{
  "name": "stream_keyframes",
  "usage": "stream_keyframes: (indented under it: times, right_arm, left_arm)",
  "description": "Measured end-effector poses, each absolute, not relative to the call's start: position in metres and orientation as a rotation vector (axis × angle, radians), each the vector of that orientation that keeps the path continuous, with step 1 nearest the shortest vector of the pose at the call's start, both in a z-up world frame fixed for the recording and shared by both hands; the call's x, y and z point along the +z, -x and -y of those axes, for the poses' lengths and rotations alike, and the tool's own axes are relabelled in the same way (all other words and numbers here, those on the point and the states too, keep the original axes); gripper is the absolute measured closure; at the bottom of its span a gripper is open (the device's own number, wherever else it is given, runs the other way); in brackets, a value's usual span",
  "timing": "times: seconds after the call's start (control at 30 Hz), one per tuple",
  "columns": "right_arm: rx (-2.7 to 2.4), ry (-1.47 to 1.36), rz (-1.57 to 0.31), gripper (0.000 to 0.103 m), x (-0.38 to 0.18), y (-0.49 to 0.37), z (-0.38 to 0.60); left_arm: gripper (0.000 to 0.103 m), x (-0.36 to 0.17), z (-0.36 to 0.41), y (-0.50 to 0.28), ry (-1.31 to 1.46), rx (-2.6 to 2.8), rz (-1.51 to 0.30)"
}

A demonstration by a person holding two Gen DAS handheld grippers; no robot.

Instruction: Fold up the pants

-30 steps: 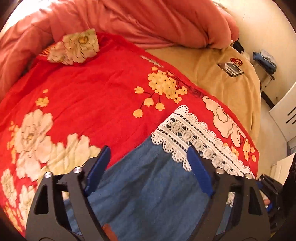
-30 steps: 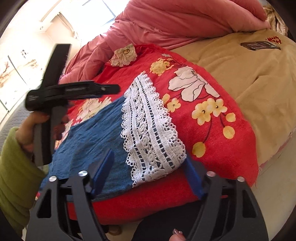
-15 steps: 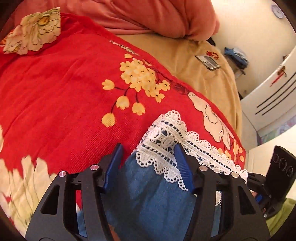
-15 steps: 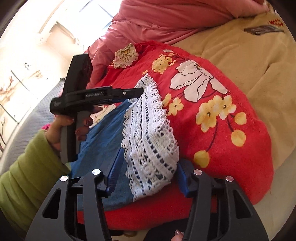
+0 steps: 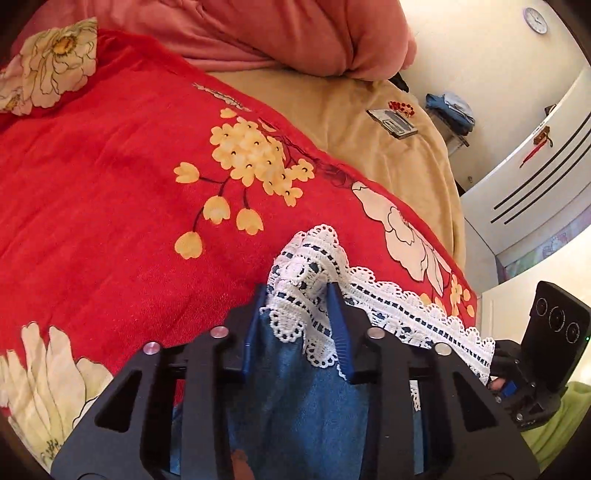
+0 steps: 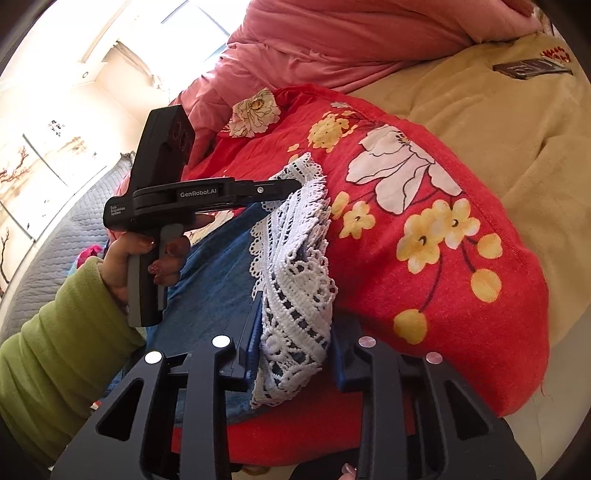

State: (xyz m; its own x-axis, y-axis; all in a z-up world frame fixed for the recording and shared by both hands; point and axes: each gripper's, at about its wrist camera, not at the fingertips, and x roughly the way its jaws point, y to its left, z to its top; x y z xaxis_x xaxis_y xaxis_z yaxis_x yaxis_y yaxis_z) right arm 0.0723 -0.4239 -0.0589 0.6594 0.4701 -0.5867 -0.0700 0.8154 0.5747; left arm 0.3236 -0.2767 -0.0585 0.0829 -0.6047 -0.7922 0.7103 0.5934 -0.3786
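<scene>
The pants (image 5: 295,398) are blue denim with a wide white lace hem (image 5: 399,299), lying on a red floral blanket (image 5: 110,184). My left gripper (image 5: 297,317) is shut on the far corner of the lace hem, which bunches up between its blue pads. In the right wrist view the pants (image 6: 218,280) lie left of centre and my right gripper (image 6: 295,343) is shut on the near corner of the lace hem (image 6: 295,258). The left gripper (image 6: 291,190) shows there too, pinching the hem's far end.
A pink duvet (image 5: 295,33) is heaped at the back of the bed. A tan sheet (image 6: 498,122) holds a flat dark packet (image 5: 392,123). The blanket's edge (image 6: 532,369) drops off the bed at the right. A white wardrobe (image 5: 535,166) stands beyond.
Both grippers have moved in onto the lace hem and closed from wide open to shut on it, one at each end. The lace now bunches up between the pads.
</scene>
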Motion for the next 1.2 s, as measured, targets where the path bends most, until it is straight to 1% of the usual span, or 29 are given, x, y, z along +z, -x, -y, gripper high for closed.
stream_keyframes:
  times: [0.07, 0.2, 0.53, 0.8, 0.97, 1.2]
  right_arm:
    - [0.329, -0.546, -0.789, 0.078, -0.057, -0.072, 0.423]
    - [0.34, -0.493, -0.745, 0.081, -0.044, -0.067, 0.413]
    - [0.383, -0.399, -0.661, 0.081, 0.003, -0.051, 0.379]
    - [0.466, -0.299, -0.627, 0.081, 0.036, -0.042, 0.328]
    - [0.525, -0.24, -0.655, 0.081, 0.036, -0.044, 0.288]
    - [0.58, -0.143, -0.727, 0.081, 0.017, -0.049, 0.237]
  left_arm:
    - [0.085, -0.057, 0.273, -0.325, -0.094, -0.983, -1.121]
    - [0.092, -0.051, 0.264, -0.326, -0.043, -0.988, -1.118]
    - [0.092, -0.003, 0.222, -0.311, 0.055, -1.035, -1.006]
    - [0.092, 0.026, 0.151, -0.292, 0.109, -0.998, -0.938]
    - [0.092, 0.024, 0.112, -0.284, 0.141, -0.949, -0.935]
    - [0.09, 0.011, 0.082, -0.274, 0.14, -0.863, -0.962]
